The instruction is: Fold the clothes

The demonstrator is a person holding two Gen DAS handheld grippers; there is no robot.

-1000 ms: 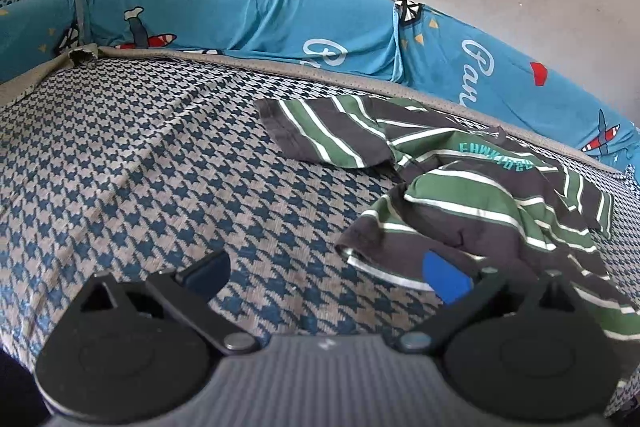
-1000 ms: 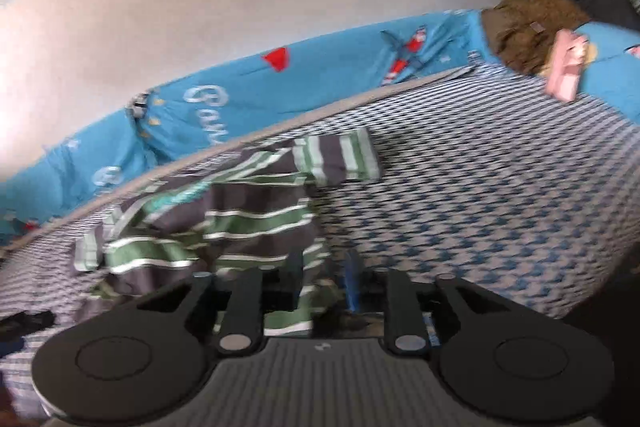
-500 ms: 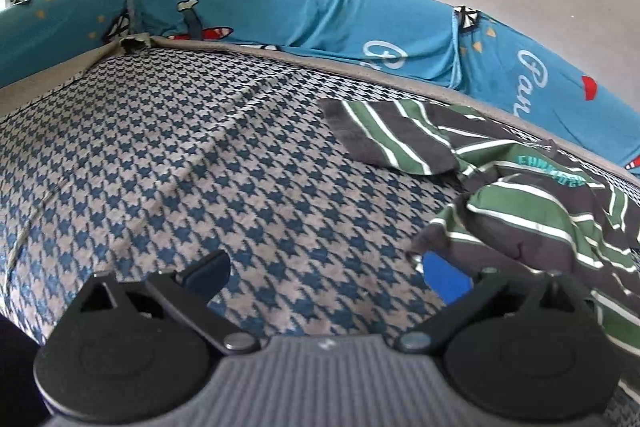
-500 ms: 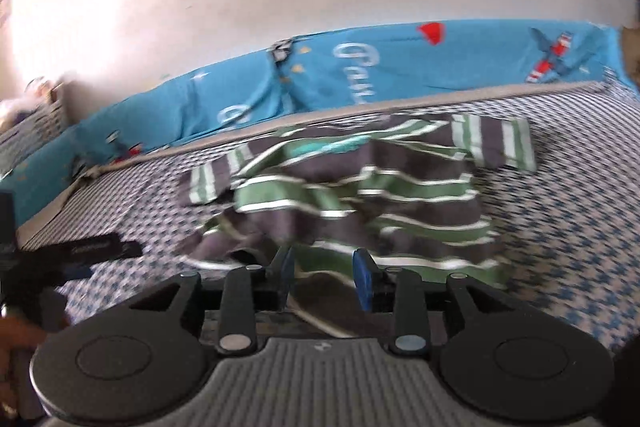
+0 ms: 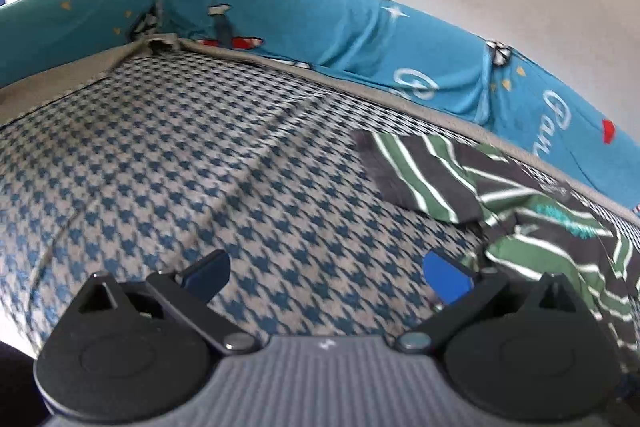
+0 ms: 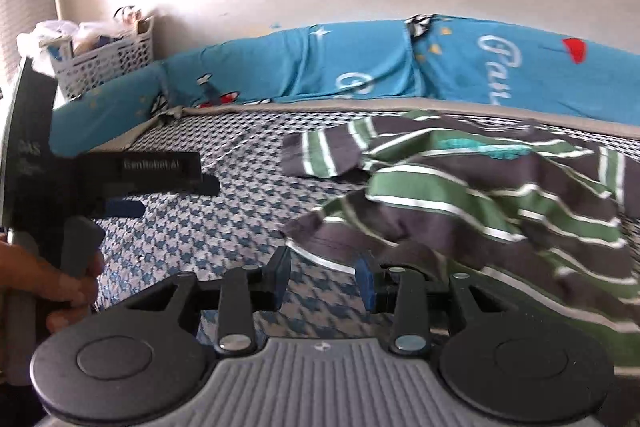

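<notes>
A crumpled shirt with grey, green and white stripes (image 6: pixel 480 195) lies on the houndstooth bed cover (image 6: pixel 224 227), one sleeve spread out to the left. In the left wrist view the shirt (image 5: pixel 532 219) fills the right side. My left gripper (image 5: pixel 326 273) is wide open over bare cover, its right fingertip just short of the shirt's edge. My right gripper (image 6: pixel 322 279) is open with only cover between its fingers, and the shirt's hem is beside its right finger. The left gripper (image 6: pixel 120 187) also shows at the far left of the right wrist view, held by a hand (image 6: pixel 52 279).
A blue padded bumper (image 5: pixel 320 27) with plane prints runs along the back and left side of the bed, against a pale wall. A white basket (image 6: pixel 104 67) full of things stands at the back left corner. The bed's front edge is just below the grippers.
Both grippers have swung left, so the shirt now sits further right in each view. The right gripper's fingers have parted wider and come off the shirt onto bare cover.
</notes>
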